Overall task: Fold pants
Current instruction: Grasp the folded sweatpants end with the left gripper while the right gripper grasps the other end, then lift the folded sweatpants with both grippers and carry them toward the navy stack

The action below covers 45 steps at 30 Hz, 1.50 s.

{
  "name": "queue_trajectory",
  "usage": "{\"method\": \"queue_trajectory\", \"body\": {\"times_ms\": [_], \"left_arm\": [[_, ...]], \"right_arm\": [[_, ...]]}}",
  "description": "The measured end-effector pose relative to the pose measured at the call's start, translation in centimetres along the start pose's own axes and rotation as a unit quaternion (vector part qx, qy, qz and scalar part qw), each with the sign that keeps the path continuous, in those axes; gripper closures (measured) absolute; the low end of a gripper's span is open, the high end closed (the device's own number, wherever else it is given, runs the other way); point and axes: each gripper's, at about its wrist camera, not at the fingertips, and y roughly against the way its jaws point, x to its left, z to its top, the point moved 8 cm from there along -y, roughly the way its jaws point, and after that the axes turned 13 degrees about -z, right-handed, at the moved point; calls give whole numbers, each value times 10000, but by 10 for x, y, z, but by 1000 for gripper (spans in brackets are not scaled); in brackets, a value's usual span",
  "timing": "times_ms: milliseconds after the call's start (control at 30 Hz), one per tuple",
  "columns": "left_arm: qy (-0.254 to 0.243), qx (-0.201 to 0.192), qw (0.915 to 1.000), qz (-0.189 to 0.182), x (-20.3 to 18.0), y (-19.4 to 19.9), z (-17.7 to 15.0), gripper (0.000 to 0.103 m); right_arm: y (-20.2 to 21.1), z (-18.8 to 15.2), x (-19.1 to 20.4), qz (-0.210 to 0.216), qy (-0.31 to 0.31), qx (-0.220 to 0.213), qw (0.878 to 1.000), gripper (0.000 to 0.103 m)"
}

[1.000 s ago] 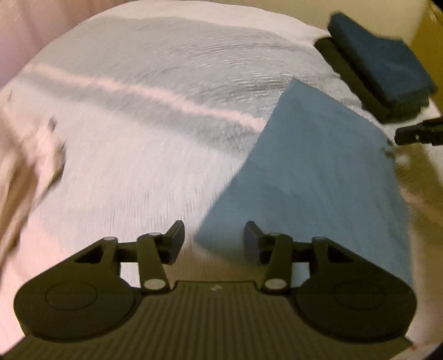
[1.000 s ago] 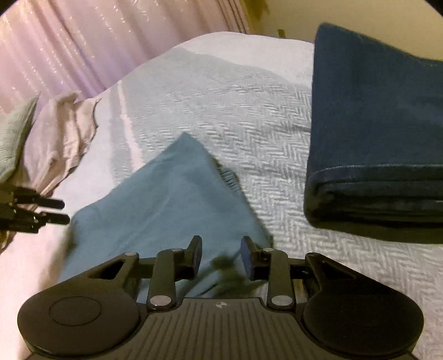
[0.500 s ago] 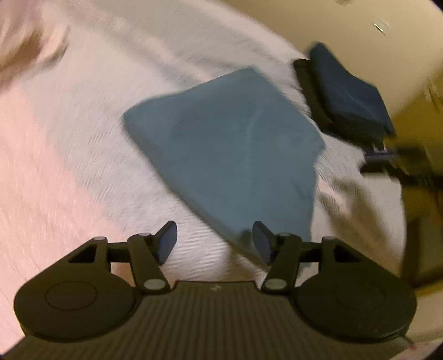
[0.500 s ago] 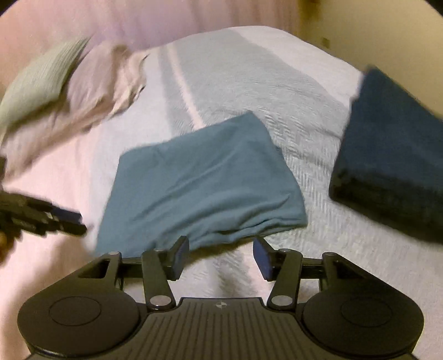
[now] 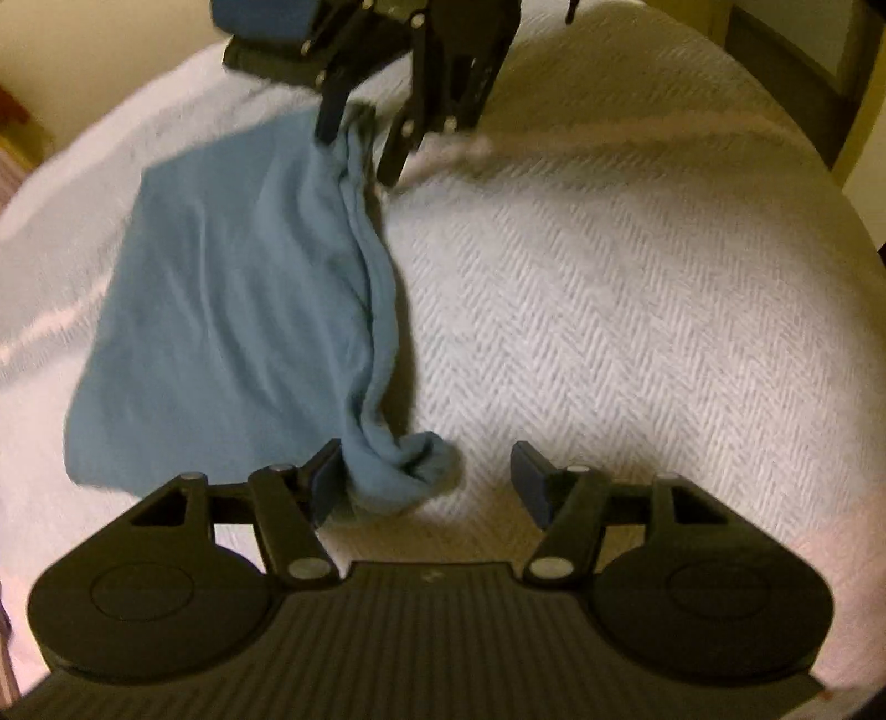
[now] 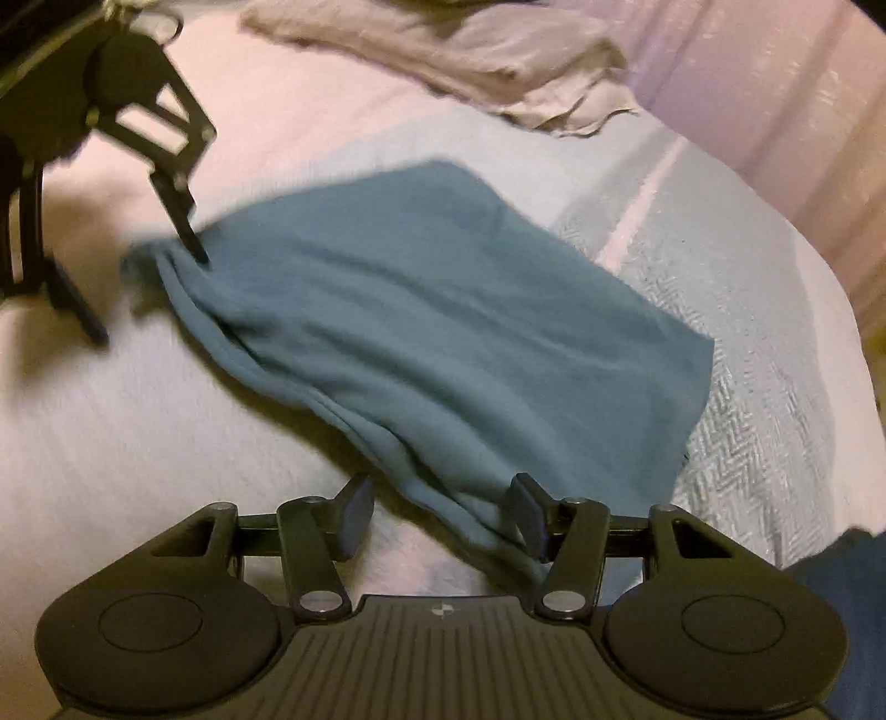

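Left wrist view: folded teal knit pants (image 5: 232, 310) lie flat on the white herringbone bedspread (image 5: 637, 310) — left gripper (image 5: 426, 479) jaws opening around one bunched corner, nothing pinched. Right gripper (image 6: 440, 512) — also opening — straddles the other corner, pads loose.

Bedroom: bedspread (image 5: 637, 310), curtain (image 6: 775, 83), folded clothes (image 6: 470, 50).

Teal pants (image 5: 232, 310) on a white herringbone bedspread (image 5: 609, 310).

Teal pants (image 6: 443, 299) on bedspread (image 6: 138, 432), jaws opening astride edge
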Motion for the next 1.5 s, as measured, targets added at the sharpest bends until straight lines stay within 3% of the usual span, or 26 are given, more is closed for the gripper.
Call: {"method": "queue_trajectory", "body": {"times_ms": [233,367,467,567,667,733,833,933,1067,1133,1167,1233,1333,1500], "left_arm": [[-86,-33,9991,414,5,40,7,42],[-514,125,9930,1057,24,50,-1,41],[-1336,376,9830,1203,23,33,-11,34],[-2081,435,9662,1457,20,14,-23,25],[-2586,336,9503,1699,20,1,-29,22],[-2844,210,9407,1835,21,-5,-30,22],[-3181,75,9267,2001,26,-7,-26,27],[-3396,51,9188,2012,32,-12,-22,44],[-3414,-7,9211,1869,35,-18,-19,84],[-3198,-118,9292,1850,38,-15,-17,87],[-3047,-171,9341,1854,40,-12,-14,88],[-2770,-298,9425,1848,42,-3,-8,89],[-2643,-377,9464,1817,42,12,-3,90],[-2758,-454,9468,1596,19,37,1,91]], "right_arm": [[7,-29,-13,-262,965,-102,9949,51],[-2,-34,-13,-484,1691,-246,9841,51],[-14,-33,-10,-561,2049,-439,9762,50],[-26,-32,3,-617,2406,-699,9661,48],[-44,-34,14,-951,2919,-966,9468,45],[-53,-31,13,-1169,2939,-1082,9425,44],[-62,-25,5,-1427,2826,-1050,9427,44],[-69,-19,-3,-1584,2911,-997,9382,44],[-78,-15,-3,-1645,3145,-986,9297,45],[-82,-14,-4,-1631,3204,-1023,9275,50],[-83,-15,-4,-1612,3233,-1022,9269,66],[-81,-18,-4,-1593,3232,-953,9280,85],[-70,-11,-10,-1618,2972,-886,9368,91],[-24,-7,-7,-1592,2731,-738,9459,92]]}}
